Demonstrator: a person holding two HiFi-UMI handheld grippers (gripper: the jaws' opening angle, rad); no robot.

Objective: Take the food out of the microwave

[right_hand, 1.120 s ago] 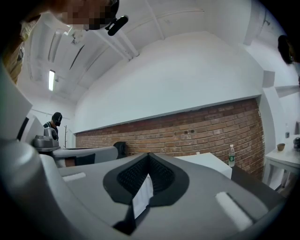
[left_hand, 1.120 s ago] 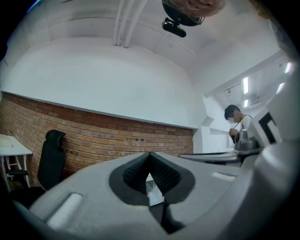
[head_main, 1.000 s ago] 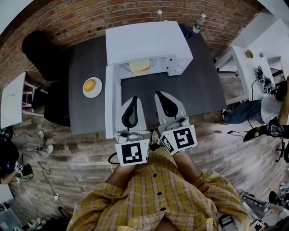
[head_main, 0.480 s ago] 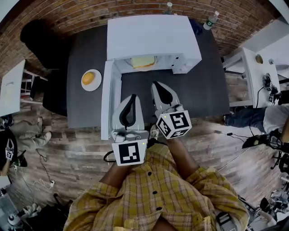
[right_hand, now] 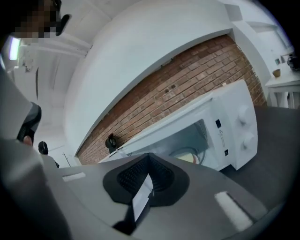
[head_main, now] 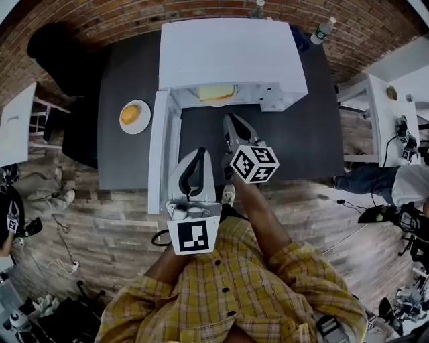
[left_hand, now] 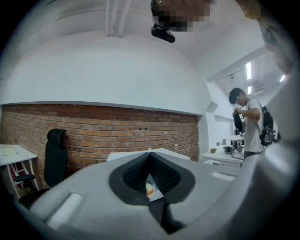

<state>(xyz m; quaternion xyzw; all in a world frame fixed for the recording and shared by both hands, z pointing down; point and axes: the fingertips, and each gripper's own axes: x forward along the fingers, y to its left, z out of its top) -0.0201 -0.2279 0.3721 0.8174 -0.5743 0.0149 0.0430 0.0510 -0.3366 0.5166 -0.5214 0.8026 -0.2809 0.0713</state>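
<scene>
The fingers (right_hand: 132, 176) of my right gripper (head_main: 231, 120) are pressed together on nothing, and those of my left gripper (head_main: 199, 153) are closed and empty too. Over the last second the right gripper has dropped, rolled and advanced toward the open microwave (head_main: 231, 53), while the left lags beside the door (head_main: 161, 151). The food (head_main: 216, 92) is still inside. I judge the fingers must open before I reach in. 1 other plate (head_main: 135, 116) sits on the bench (head_main: 295, 134).

The microwave (head_main: 231, 50) casing looks smooth and white, the table (head_main: 301, 141) matt dark, the wall (head_main: 100, 20) rough brick, the floor (head_main: 107, 234) wood.
</scene>
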